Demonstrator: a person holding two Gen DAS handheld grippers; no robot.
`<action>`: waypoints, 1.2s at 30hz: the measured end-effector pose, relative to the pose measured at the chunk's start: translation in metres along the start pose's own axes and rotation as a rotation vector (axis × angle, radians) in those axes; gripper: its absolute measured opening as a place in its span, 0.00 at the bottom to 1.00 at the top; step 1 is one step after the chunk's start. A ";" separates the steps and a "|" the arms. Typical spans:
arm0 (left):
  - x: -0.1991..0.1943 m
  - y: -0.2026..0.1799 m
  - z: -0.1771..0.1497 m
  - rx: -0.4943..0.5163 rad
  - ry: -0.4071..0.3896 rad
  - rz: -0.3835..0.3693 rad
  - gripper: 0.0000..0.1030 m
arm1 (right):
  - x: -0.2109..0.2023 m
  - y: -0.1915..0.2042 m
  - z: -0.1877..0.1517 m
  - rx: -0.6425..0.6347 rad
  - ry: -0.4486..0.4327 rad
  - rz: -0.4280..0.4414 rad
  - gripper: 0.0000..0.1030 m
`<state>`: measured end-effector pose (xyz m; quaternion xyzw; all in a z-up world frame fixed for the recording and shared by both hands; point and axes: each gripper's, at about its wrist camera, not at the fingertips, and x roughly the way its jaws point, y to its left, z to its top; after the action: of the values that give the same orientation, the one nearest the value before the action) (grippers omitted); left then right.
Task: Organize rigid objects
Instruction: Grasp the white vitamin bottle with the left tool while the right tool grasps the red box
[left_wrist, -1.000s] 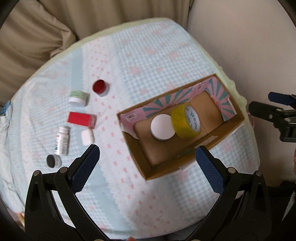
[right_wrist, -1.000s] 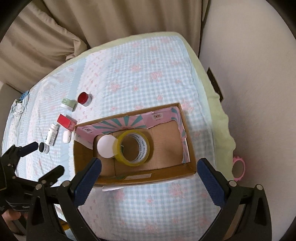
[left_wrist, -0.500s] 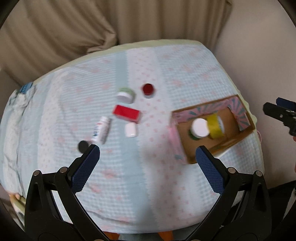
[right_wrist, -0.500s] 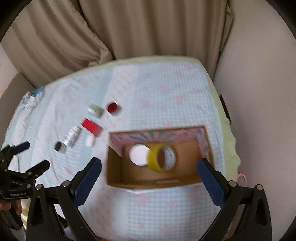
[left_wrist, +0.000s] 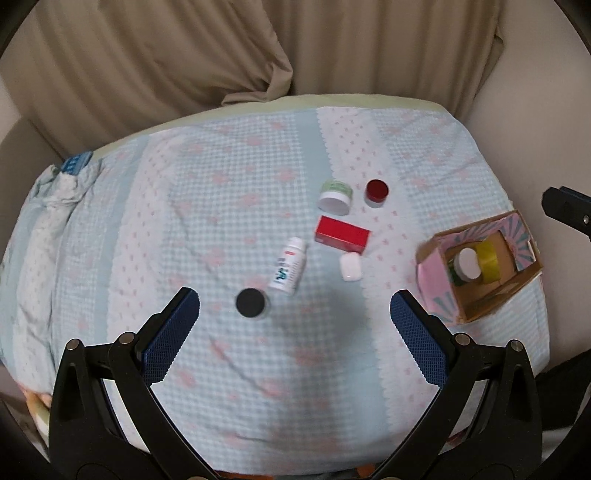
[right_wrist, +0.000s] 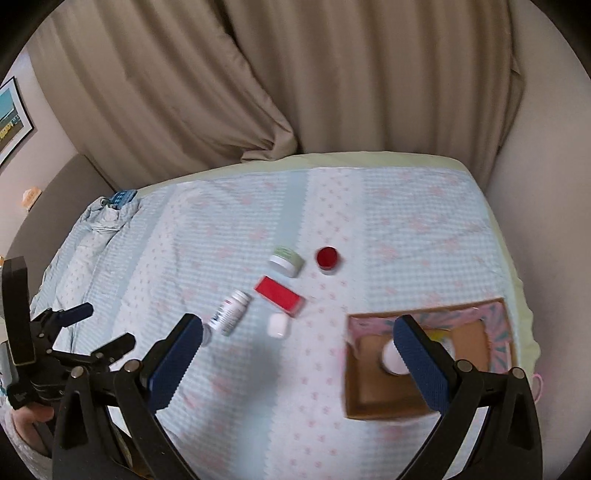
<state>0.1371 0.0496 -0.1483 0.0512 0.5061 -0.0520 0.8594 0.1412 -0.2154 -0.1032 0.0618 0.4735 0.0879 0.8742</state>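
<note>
**Picking the next loose item for the box**

Left wrist view: the left gripper (left_wrist: 294, 308) hangs above the checked blue-and-pink cloth-covered table (left_wrist: 207, 206), jaws spread wide and holding nothing. 6 loose items lie ahead of it: a black round cap (left_wrist: 250, 302) nearest, a white plastic bottle lying on its side (left_wrist: 288, 270), a small white rounded case (left_wrist: 349, 267), a red rectangular box (left_wrist: 341, 235), a green-and-white jar (left_wrist: 335, 196) and a dark red round lid (left_wrist: 376, 190) farthest. At the right edge stands the open cardboard box with a pink patterned lining (left_wrist: 432, 269), already containing a white-lidded jar (left_wrist: 467, 263) and a yellow tape roll (left_wrist: 489, 259). The black cap looks the easiest pick; I would descend straight over it, jaws straddling its rim, and close only once low.

Right wrist view: the right gripper (right_wrist: 297, 330) is likewise wide open and empty, with its right finger over the box. It could take the white case, approaching clear of the red box just beside it.
</note>
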 end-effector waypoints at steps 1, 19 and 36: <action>0.004 0.008 0.003 0.009 0.004 -0.005 1.00 | 0.003 0.007 0.002 0.000 0.003 -0.002 1.00; 0.182 0.047 0.031 0.174 0.243 -0.119 1.00 | 0.162 0.068 0.036 -0.119 0.117 -0.003 1.00; 0.355 0.012 0.014 0.178 0.506 -0.149 0.84 | 0.385 0.055 -0.002 -0.625 0.550 0.029 0.82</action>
<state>0.3219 0.0463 -0.4517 0.1003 0.7005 -0.1450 0.6916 0.3406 -0.0800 -0.4082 -0.2255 0.6392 0.2527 0.6904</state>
